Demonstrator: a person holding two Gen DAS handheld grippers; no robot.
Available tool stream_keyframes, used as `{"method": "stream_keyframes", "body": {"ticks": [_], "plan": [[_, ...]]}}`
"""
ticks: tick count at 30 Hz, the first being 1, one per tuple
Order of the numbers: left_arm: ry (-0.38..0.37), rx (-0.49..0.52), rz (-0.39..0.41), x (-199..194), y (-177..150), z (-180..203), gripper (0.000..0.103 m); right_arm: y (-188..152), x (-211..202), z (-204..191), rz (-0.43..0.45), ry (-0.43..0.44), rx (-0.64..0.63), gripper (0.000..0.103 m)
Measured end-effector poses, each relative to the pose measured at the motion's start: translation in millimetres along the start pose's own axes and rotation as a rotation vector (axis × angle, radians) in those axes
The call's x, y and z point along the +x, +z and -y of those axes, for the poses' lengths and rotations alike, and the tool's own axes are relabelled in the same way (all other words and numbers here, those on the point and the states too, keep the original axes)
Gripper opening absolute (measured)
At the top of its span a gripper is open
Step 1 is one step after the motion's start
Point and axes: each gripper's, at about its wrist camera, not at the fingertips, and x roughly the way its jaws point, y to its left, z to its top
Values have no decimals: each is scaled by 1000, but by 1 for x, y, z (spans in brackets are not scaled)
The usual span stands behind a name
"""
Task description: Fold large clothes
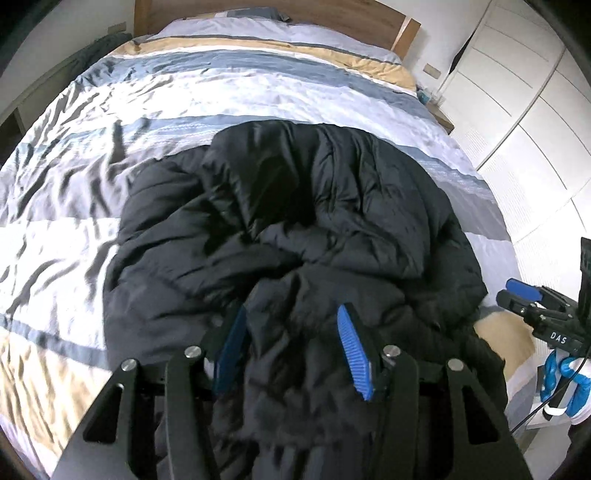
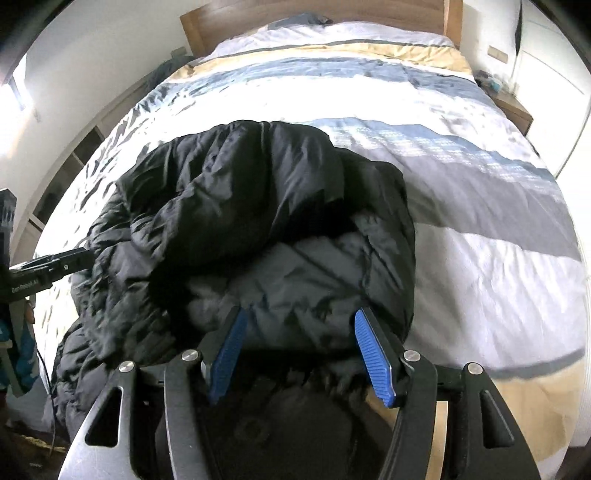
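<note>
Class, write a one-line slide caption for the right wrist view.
Open right tongs with blue ribbed pads hover over a crumpled black quilted puffer jacket on a striped blue, white and tan duvet.

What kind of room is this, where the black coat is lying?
Most likely a bedroom in a home. The black coat lies on a bed with a striped duvet and a wooden headboard, and white wardrobe doors stand alongside.

the left gripper [image 1: 291, 317] has its blue-padded fingers [image 1: 354, 350] spread wide apart, pointing forward and down. the right gripper [image 2: 299, 332] is likewise spread, blue pads [image 2: 373, 354] well apart. the two grippers sit side by side, apart.
</note>
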Motion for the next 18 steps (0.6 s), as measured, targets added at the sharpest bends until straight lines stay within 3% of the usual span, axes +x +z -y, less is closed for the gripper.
{"method": "stream_keyframes", "body": {"ticks": [11, 18], "plan": [[31, 9, 44, -72, -24, -16, 50, -35, -65, -31, -14, -98, 68, 69], [100, 21, 59, -82, -32, -39, 51, -52, -82, -50, -35, -167, 129, 80]]}}
